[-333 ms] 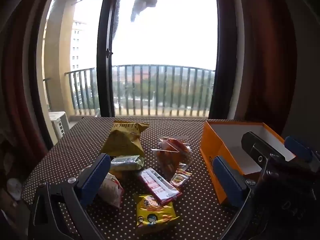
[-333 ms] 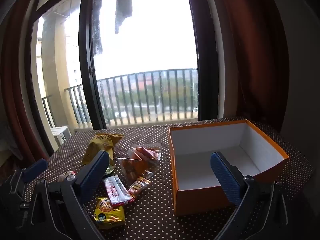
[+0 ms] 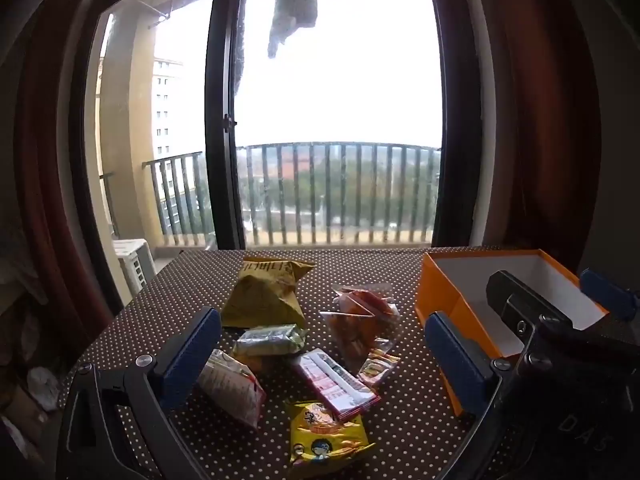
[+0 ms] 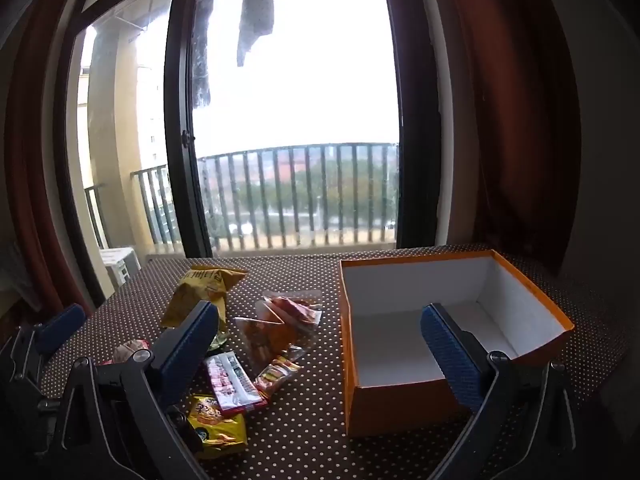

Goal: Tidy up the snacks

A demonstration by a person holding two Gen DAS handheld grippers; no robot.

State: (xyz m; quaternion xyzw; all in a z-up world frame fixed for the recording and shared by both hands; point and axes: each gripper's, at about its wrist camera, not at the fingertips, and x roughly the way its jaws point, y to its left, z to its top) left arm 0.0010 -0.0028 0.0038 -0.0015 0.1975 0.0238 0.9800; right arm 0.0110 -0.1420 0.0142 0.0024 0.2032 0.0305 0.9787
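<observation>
Hovering both tongs, left (image 3: 320,356) and right (image 4: 318,354), wide open and empty, I am lining up table-middle snacks (image 3: 320,360) beside the box (image 4: 420,400).

We count seven snack packets (image 3: 276,296) in the pile: two yellow, one green, one white-and-red, one pink, and two clear. There's just one orange box (image 4: 404,404), plus two grippers (image 3: 320,356).

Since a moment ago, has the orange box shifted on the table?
No. In the right wrist view the orange box sits in the same spot against the dotted tablecloth and the window frame; the nearest snack packet keeps its gap.
</observation>
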